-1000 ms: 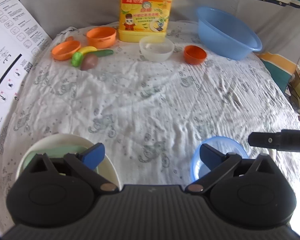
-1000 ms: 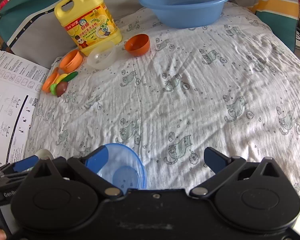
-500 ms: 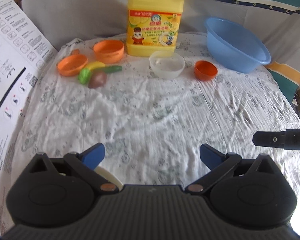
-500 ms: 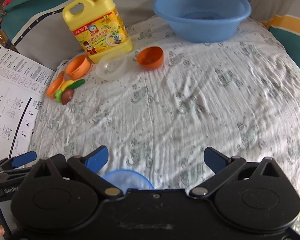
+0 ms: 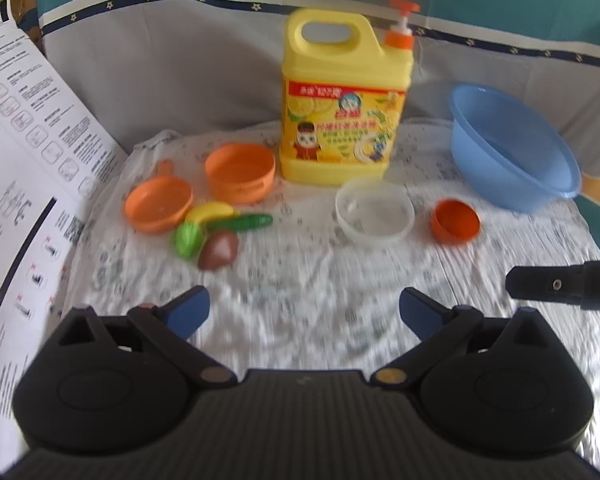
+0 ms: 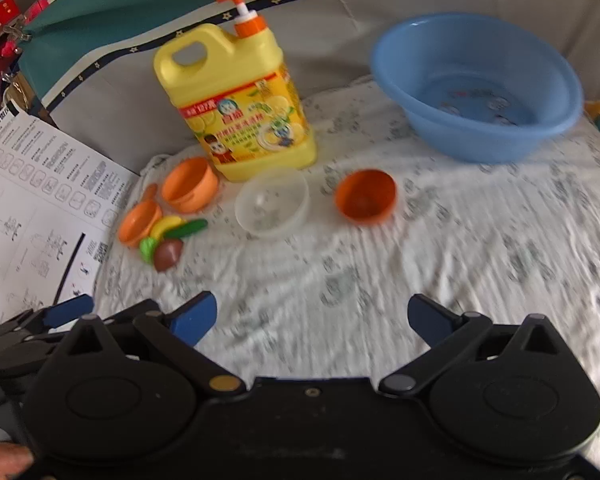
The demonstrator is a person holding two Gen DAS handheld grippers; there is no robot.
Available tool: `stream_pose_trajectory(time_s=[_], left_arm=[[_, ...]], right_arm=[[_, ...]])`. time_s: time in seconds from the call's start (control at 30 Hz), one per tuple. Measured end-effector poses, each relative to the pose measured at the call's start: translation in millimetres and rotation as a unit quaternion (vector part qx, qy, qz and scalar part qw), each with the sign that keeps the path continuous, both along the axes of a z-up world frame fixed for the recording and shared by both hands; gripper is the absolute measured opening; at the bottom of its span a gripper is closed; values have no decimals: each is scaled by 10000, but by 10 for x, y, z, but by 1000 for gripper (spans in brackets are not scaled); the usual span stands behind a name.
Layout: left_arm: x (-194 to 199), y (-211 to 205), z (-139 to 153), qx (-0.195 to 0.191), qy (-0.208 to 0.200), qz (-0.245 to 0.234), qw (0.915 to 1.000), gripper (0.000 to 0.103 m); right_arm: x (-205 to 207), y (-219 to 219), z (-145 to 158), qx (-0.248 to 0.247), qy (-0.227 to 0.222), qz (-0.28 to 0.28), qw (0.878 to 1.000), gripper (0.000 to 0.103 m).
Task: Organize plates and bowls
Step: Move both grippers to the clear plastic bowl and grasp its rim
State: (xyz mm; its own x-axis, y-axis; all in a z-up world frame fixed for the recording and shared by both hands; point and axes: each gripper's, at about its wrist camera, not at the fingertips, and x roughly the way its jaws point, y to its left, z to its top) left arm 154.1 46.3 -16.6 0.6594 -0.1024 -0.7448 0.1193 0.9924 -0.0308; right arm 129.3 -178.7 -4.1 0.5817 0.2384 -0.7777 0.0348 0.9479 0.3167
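Blue bowl gone; 2 grippers (image 5: 304, 310) (image 6: 312, 318) agape.

Cloth (image 5: 300, 280) covering the surface is thin, crinkled cotton-like fabric, matt, with a faded print. Clear bowl (image 5: 375, 215) looks like frosted translucent plastic; orange bowl (image 5: 455, 222), blue basin (image 5: 512, 160) and yellow detergent jug (image 5: 342, 96) are smooth plastic with a slight sheen — the jug wears a glossy printed label. Left gripper (image 5: 304, 312) body is matt black plastic, ribbed at the base; instruction sheet (image 5: 24, 168) is plain matt paper.
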Motion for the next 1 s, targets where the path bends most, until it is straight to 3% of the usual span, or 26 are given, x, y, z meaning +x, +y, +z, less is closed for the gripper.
stream_pose_trajectory(time_s=[0.3,0.37,0.53,0.73,0.87,1.0], left_arm=[[673,-139,-218,75,67,35,9999,103],[803,-173,-286,57,116,30,9999,103],[1067,-298,-476,10,237,-14,9997,103],[1255,-407,-654,-73,346,-147,9993,88],[1326,-451,-748,-191,462,-272,9984,74],[1381,-487,-846,-258,589,-352,9973,59]], right_arm=[[731,61,-157,149,48,61,9999,103],[872,43,-208,181,64,18,9998,99],[1209,10,-367,350,124,-58,9993,71],[1469,93,-570,308,197,90,9993,42],[1569,133,-693,271,245,130,9992,37],[1615,155,-808,311,319,92,9990,24]])
